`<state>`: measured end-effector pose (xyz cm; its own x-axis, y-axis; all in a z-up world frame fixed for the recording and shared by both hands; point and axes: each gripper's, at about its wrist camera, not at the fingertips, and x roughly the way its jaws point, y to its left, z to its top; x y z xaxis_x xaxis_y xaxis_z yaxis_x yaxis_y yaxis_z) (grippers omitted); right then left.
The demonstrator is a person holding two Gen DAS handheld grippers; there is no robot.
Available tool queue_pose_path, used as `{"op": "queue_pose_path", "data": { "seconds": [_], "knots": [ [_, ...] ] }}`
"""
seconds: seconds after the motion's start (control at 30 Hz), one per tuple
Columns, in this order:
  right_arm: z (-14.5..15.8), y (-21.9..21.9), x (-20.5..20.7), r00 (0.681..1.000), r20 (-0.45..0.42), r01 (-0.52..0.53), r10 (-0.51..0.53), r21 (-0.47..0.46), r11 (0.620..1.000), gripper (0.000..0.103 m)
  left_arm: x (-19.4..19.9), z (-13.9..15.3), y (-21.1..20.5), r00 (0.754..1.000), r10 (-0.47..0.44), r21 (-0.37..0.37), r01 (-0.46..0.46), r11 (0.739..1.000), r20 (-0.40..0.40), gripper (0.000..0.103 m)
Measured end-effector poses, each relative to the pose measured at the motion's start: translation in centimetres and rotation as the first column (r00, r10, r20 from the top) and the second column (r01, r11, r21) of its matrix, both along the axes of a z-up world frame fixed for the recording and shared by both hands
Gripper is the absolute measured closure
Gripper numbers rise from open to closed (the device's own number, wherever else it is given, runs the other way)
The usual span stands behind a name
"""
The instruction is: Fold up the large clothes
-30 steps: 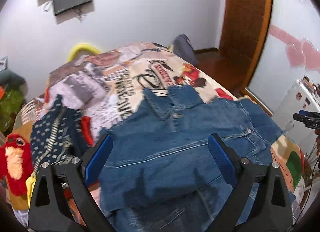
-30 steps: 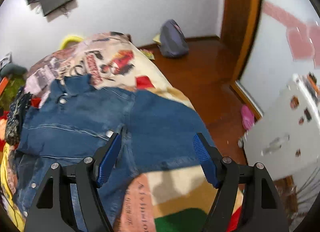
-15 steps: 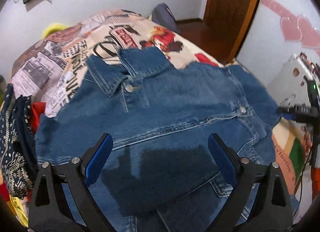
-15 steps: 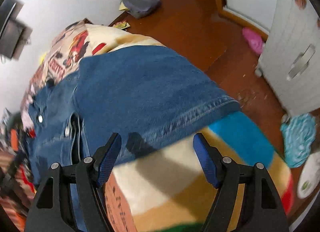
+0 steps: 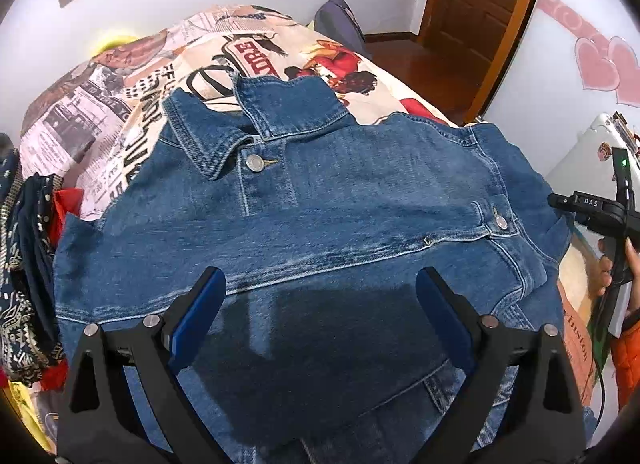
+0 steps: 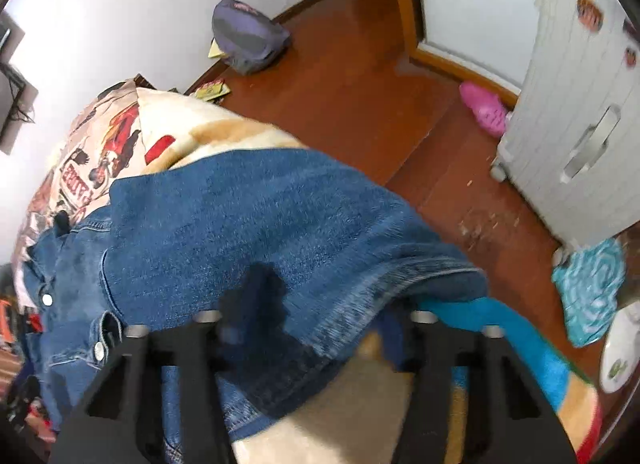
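Observation:
A blue denim jacket [image 5: 340, 200] lies front up on a bed, collar toward the far wall. My left gripper [image 5: 320, 312] is open and hovers just above the jacket's chest, holding nothing. My right gripper [image 6: 316, 328] is low at the hem edge of the jacket's sleeve [image 6: 256, 224], at the bed's right side. Its fingers spread wide, the denim edge lying across between them; the fingertips are blurred and partly hidden by cloth. The right gripper also shows in the left wrist view [image 5: 592, 212], held in a hand at the jacket's right edge.
The bed has a printed comic-style blanket [image 5: 132, 76]. Dark patterned clothes [image 5: 24, 264] lie piled at the bed's left. On the wooden floor are a grey backpack [image 6: 248, 36], a pink object [image 6: 484, 108], a teal cloth [image 6: 592, 288] and a white drawer cabinet [image 6: 580, 112].
My left gripper came closer over the jacket's chest and stayed open. My right gripper dropped down to the sleeve's hem edge, and the cloth now lies over its fingers.

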<state>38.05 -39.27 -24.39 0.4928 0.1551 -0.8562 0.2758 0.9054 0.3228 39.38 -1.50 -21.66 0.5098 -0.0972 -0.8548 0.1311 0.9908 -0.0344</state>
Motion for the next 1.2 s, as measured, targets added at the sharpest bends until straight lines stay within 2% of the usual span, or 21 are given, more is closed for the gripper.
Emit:
{"op": "queue_pose_path", "data": {
  "seconds": [0.03, 0.07, 0.2, 0.3, 0.4, 0.53, 0.57, 0.67, 0.87, 0.97, 1.07, 1.1, 1.13, 1.17, 1.2],
  "knots": [
    [0.6, 0.2, -0.2, 1.000, 0.004, 0.003, -0.003, -0.028, 1.000, 0.082, -0.3, 0.3, 0.1, 1.000, 0.002, 0.004, -0.002, 1.000, 0.007, 0.007],
    [1.3, 0.4, -0.5, 1.000, 0.016, 0.003, -0.002, -0.047, 0.999, 0.087, -0.6, 0.6, 0.3, 1.000, 0.004, 0.008, -0.004, 1.000, 0.016, 0.007],
    [5.0, 2.1, -1.0, 0.992, 0.097, -0.061, 0.075, -0.137, 0.989, 0.093, -1.6, 2.0, 1.0, 0.998, 0.011, 0.027, -0.013, 1.000, 0.057, 0.007],
    [8.8, 4.6, -1.6, 0.969, 0.181, -0.133, 0.167, -0.187, 0.973, 0.094, -2.4, 3.1, 1.4, 0.996, 0.014, 0.030, -0.016, 0.999, 0.086, 0.007],
    [12.9, 8.3, -2.6, 0.920, 0.270, -0.237, 0.285, -0.196, 0.952, 0.094, -3.3, 4.2, 2.1, 0.994, 0.016, 0.024, -0.019, 1.000, 0.112, 0.007],
    [15.4, 13.5, -4.4, 0.837, 0.322, -0.392, 0.442, -0.212, 0.895, 0.094, -4.7, 5.1, 3.0, 0.990, 0.020, 0.025, -0.023, 0.999, 0.137, 0.007],
    [15.6, 15.0, -5.1, 0.813, 0.320, -0.434, 0.486, -0.221, 0.873, 0.094, -5.1, 5.1, 3.2, 0.990, 0.017, 0.034, -0.022, 0.999, 0.142, 0.007],
    [14.2, 18.3, -5.7, 0.789, 0.273, -0.512, 0.550, -0.204, 0.835, 0.093, -6.0, 4.9, 3.7, 0.990, 0.013, 0.048, -0.020, 0.999, 0.143, 0.007],
    [8.5, 20.4, -5.0, 0.818, 0.089, -0.563, 0.568, -0.075, 0.823, 0.090, -7.8, 3.9, 4.8, 0.994, 0.003, 0.038, -0.008, 0.999, 0.112, 0.007],
    [7.4, 20.5, -5.6, 0.824, 0.052, -0.561, 0.564, -0.066, 0.825, 0.090, -8.5, 3.7, 5.2, 0.994, 0.006, 0.038, -0.010, 0.999, 0.111, 0.007],
    [8.4, 20.4, -6.4, 0.825, 0.045, -0.561, 0.564, -0.062, 0.825, 0.090, -8.9, 3.7, 5.6, 0.994, 0.013, 0.035, -0.017, 0.999, 0.111, 0.007],
    [8.8, 20.5, -6.6, 0.823, 0.042, -0.564, 0.566, -0.058, 0.824, 0.088, -9.0, 3.8, 5.7, 0.993, 0.017, 0.032, -0.020, 0.999, 0.113, 0.007],
    [9.1, 20.8, -6.8, 0.818, 0.036, -0.573, 0.575, -0.048, 0.818, 0.080, -9.1, 3.9, 5.7, 0.993, 0.020, 0.028, -0.023, 0.999, 0.114, 0.007],
    [9.6, 20.5, -7.0, 0.815, 0.031, -0.577, 0.579, -0.041, 0.816, 0.067, -9.1, 4.1, 5.7, 0.993, 0.023, 0.022, -0.026, 0.999, 0.118, 0.007],
    [10.0, 20.3, -7.4, 0.817, 0.036, -0.574, 0.576, -0.044, 0.818, 0.060, -9.1, 4.2, 5.7, 0.992, 0.024, 0.018, -0.027, 0.999, 0.121, 0.007]
  ]
}}
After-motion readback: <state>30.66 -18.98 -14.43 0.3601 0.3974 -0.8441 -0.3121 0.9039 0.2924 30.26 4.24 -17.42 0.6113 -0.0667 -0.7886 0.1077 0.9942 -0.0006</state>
